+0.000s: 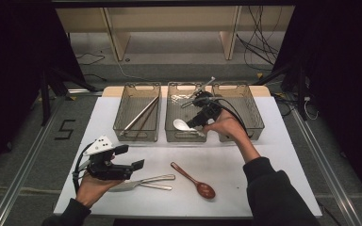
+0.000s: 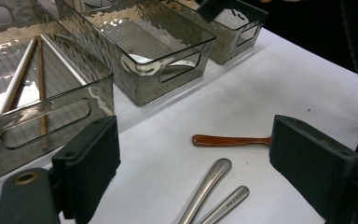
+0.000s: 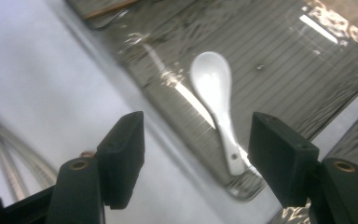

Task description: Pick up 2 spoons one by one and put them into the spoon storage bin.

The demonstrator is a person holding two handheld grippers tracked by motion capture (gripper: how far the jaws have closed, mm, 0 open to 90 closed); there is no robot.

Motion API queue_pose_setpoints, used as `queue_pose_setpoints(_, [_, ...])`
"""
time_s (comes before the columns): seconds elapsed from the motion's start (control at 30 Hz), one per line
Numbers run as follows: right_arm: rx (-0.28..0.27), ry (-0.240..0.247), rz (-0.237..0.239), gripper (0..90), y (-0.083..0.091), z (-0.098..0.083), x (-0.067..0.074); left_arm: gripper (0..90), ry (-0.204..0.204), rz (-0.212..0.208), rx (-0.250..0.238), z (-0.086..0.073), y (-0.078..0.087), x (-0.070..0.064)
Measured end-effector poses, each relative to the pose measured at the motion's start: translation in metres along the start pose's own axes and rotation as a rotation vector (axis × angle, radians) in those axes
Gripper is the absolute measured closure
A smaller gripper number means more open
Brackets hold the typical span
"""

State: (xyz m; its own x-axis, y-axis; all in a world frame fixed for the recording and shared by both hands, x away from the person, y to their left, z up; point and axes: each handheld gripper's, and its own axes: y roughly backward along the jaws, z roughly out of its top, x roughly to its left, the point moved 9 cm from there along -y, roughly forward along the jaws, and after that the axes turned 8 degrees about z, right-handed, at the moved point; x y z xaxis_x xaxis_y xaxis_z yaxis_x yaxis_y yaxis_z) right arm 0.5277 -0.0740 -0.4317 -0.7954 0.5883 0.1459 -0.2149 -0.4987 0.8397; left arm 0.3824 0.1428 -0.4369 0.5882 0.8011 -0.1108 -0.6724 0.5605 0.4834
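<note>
Three see-through grey plastic bins are lined up across the far half of the white table [image 1: 264, 160], and two black grippers are held over it.

At about 8 o'clock on the table, the left gripper [image 1: 139, 164] is held low in one hand, with its jaws spread wide and nothing between them. Just at its 3 o'clock, two silver metal utensils [image 1: 153, 181] are laid side by side; their front ends are hidden under the gripper, so their kind cannot be told. One brown wooden spoon [image 1: 193, 180] is seen at 6 o'clock, and in the left gripper view its bowl is hidden behind a jaw.

In the left bin [image 1: 137, 113], at 11 o'clock, two long sticks [image 1: 140, 115] are leaned slantwise, one silver and one brown.

One small white china spoon [image 3: 216, 102] is laid flat on the floor of the middle bin [image 1: 185, 115], at 12 o'clock, with its handle toward the near wall. The right gripper [image 1: 193, 123] is held just above it with jaws spread apart, and the spoon is not touched by them.

The right bin [image 1: 245, 113], at 1 o'clock, is partly covered by the hand and cable, so its inside is hard to make out.
</note>
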Motion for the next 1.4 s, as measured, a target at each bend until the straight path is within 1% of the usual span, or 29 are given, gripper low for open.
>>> queue_pose_setpoints(0.03, [0.000,0.007,0.003,36.0,0.003,-0.003,0.006,15.4,0.005,0.000,-0.002,0.000,0.000,0.001])
queue_pose_setpoints(0.1, [-0.011,0.037,0.012,35.3,0.008,-0.008,0.017,15.4,0.007,0.005,-0.006,0.001,0.001,0.003])
queue_pose_setpoints(0.17, [-0.022,0.041,0.018,35.1,0.012,-0.014,0.027,15.4,0.009,0.004,-0.002,0.000,0.001,0.003])
queue_pose_setpoints(0.23, [-0.032,0.051,0.024,35.1,0.016,-0.020,0.034,15.4,0.010,0.005,-0.003,0.000,0.000,0.002])
queue_pose_setpoints(0.27, [-0.034,0.050,0.018,35.1,0.016,-0.023,0.037,15.4,0.008,0.004,-0.001,0.000,0.000,0.001])
queue_pose_setpoints(0.33, [-0.030,0.062,0.028,35.1,0.016,-0.031,0.041,15.4,0.002,0.007,0.002,-0.001,0.000,0.002])
queue_pose_setpoints(0.5, [-0.022,0.059,0.031,33.9,0.014,-0.053,0.047,15.3,0.010,0.013,-0.002,-0.001,0.000,0.004])
queue_pose_setpoints(0.57, [-0.025,0.061,0.045,33.6,0.013,-0.061,0.051,15.3,0.010,0.015,-0.004,0.000,0.000,0.004])
queue_pose_setpoints(0.63, [-0.025,0.050,0.071,33.4,0.011,-0.067,0.056,15.3,0.010,0.016,-0.002,-0.001,0.000,0.003])
queue_pose_setpoints(0.73, [-0.012,0.055,0.067,32.8,0.008,-0.076,0.061,15.4,0.009,0.018,-0.002,-0.001,0.000,0.004])
queue_pose_setpoints(0.8, [-0.011,0.058,0.054,32.7,0.006,-0.081,0.062,15.4,0.007,0.019,0.000,-0.001,0.000,0.004])
queue_pose_setpoints(0.83, [-0.003,0.048,0.064,32.5,0.005,-0.085,0.064,15.3,0.005,0.020,0.001,-0.001,0.000,0.004])
queue_pose_setpoints(1.03, [0.066,0.054,0.075,33.6,-0.007,-0.103,0.071,15.4,-0.003,0.022,0.000,-0.001,0.001,0.004])
queue_pose_setpoints(1.1, [0.075,0.060,0.081,34.9,-0.011,-0.107,0.073,15.4,-0.004,0.020,-0.001,-0.001,0.001,0.004])
queue_pose_setpoints(1.13, [0.081,0.054,0.083,35.2,-0.014,-0.108,0.074,15.4,-0.006,0.019,0.001,-0.001,0.001,0.003])
queue_pose_setpoints(1.2, [0.101,0.057,0.085,36.2,-0.019,-0.112,0.076,15.4,-0.010,0.020,0.003,-0.002,0.001,0.004])
queue_pose_setpoints(1.3, [0.124,0.071,0.097,38.3,-0.027,-0.116,0.080,15.4,-0.007,0.018,0.002,-0.001,0.000,0.003])
queue_pose_setpoints(1.4, [0.137,0.075,0.111,39.9,-0.032,-0.119,0.085,15.4,-0.007,0.018,0.004,-0.002,0.000,0.003])
